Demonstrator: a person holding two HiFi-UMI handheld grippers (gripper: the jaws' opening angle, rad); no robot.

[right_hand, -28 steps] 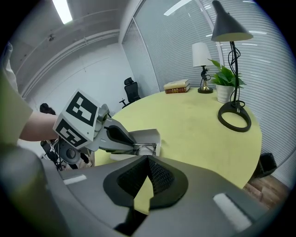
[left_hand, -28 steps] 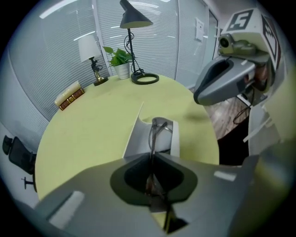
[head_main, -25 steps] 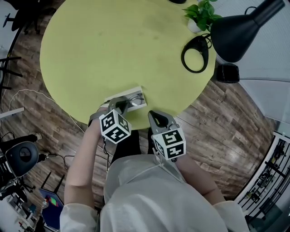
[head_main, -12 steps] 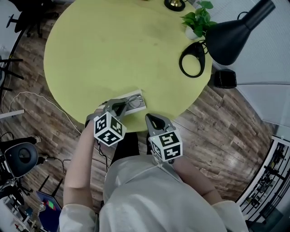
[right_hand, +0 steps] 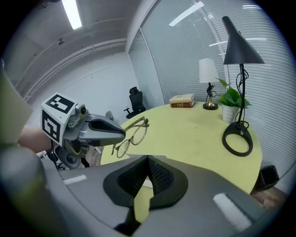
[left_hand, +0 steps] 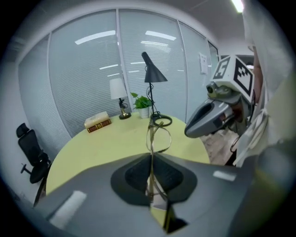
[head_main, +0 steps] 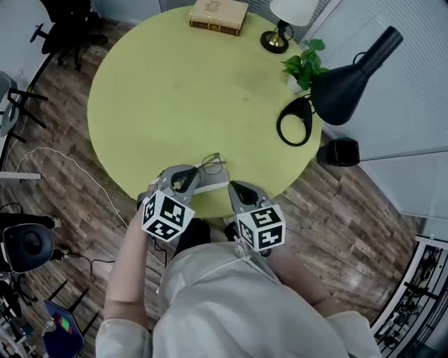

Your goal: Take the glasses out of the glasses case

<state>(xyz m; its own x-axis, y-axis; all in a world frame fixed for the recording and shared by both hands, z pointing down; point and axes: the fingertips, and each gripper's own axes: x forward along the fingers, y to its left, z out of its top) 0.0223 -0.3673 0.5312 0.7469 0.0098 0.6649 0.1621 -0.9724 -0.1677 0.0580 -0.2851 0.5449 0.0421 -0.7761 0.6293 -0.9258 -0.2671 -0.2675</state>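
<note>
A round yellow-green tabletop (head_main: 175,91) stands on a dark wood-plank floor (head_main: 350,210). A black desk lamp (head_main: 343,77) and a potted plant (head_main: 304,66) sit at its 2 o'clock rim. A book (head_main: 218,15) and a white-shaded lamp (head_main: 287,17) sit near 12. Glass walls (left_hand: 83,78) carry blinds. An office chair (head_main: 66,21) stands at 10.

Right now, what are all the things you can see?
table: one, yellow-green, round, centre
glasses: one pair, pale thin frame, held above the table edge
glasses case: one, white, near table edge by the grippers
book: one, tan, far edge
small lamp: one, white shade, beside the book
plant: one, green, white pot, right edge
desk lamp: one, black, beside the plant
box: one, black, floor right of table
office chair: one, black, floor far left
left gripper: one, grey, shut on the glasses
right gripper: one, grey, shut, empty
</note>
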